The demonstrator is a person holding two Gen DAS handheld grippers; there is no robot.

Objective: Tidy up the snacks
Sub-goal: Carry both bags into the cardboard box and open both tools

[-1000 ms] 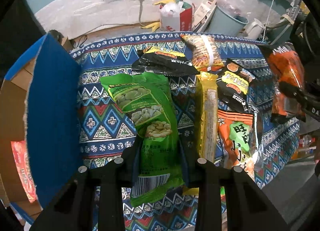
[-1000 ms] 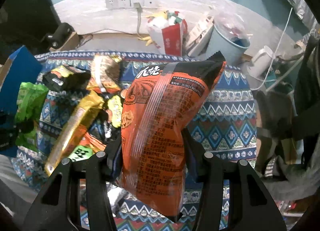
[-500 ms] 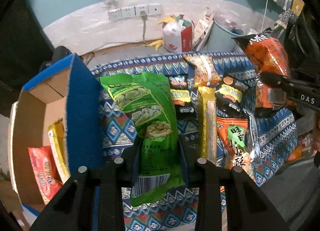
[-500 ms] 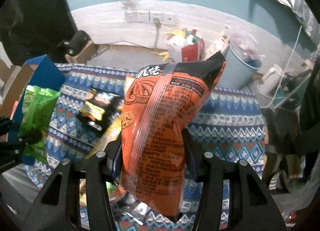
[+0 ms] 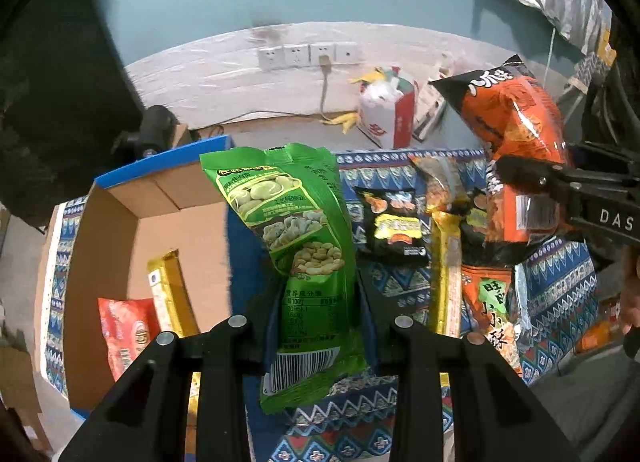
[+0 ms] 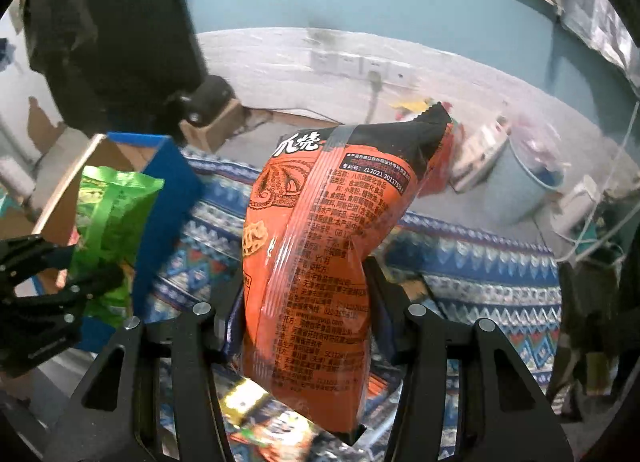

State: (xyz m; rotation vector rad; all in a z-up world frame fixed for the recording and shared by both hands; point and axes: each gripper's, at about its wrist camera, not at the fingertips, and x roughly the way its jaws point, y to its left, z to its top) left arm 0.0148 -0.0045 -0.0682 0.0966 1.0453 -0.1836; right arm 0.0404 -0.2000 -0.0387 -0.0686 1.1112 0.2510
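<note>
- Left wrist view: the left gripper [image 5: 316, 326] is clamping a green bean snack bag [image 5: 294, 229] by its lower end. The bag's long axis is running away from the camera, top seal pointing far, leaning a bit left.
- It's hanging in the air over the blue-edged wall of the cardboard box [image 5: 120, 229], which is sitting on the left side of the patterned cloth [image 5: 560, 274].
- A gold packet [image 5: 170, 298] and a red packet [image 5: 122, 330] are lying inside the box.
- More snacks are lying on the cloth to the right, including a black packet [image 5: 396, 223].
- Right wrist view: the right gripper [image 6: 306, 326] is gripping an orange crisp bag [image 6: 316, 262] around its middle, held above the cloth. The bag is standing lengthwise, black top pointing far and tipping right, bottom corner poking near.
</note>
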